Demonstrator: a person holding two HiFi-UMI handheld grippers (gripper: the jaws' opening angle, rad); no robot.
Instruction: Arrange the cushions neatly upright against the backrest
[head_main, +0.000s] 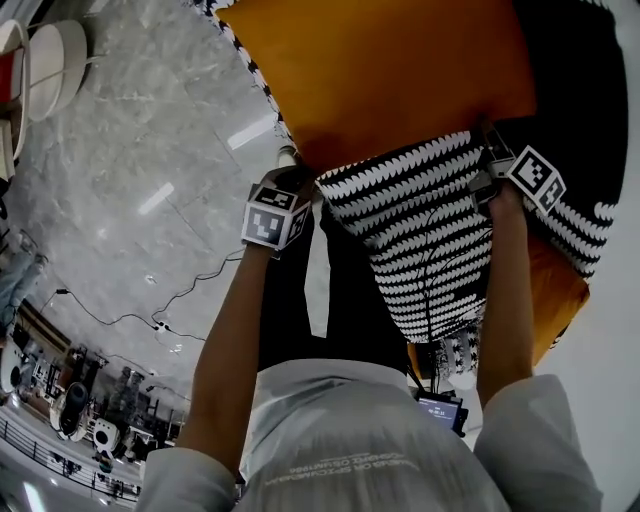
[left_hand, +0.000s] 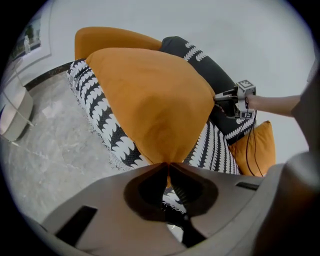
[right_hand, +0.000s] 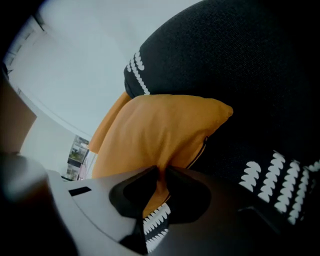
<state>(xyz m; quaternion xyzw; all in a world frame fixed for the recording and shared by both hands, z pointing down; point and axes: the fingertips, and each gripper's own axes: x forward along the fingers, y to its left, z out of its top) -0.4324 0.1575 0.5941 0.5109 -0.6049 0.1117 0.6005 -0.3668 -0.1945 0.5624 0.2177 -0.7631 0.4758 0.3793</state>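
A large orange cushion (head_main: 380, 70) lies on a sofa draped in a black-and-white patterned throw (head_main: 420, 230). My left gripper (head_main: 300, 182) is shut on the cushion's near left corner; in the left gripper view the orange fabric (left_hand: 150, 95) is pinched where the jaws (left_hand: 167, 165) meet. My right gripper (head_main: 488, 165) is shut on the near right corner, with cushion fabric (right_hand: 160, 130) squeezed between its jaws (right_hand: 162, 172). Behind the cushion rises the black backrest (right_hand: 225, 60). A second orange cushion (left_hand: 260, 150) sits at the sofa's right end, and another orange one (left_hand: 110, 37) at the far left.
Grey marble floor (head_main: 130, 150) stretches left of the sofa, with a cable (head_main: 160, 320) running across it. White round furniture (head_main: 50, 60) stands at the far left. A pale wall (left_hand: 150, 20) runs behind the sofa.
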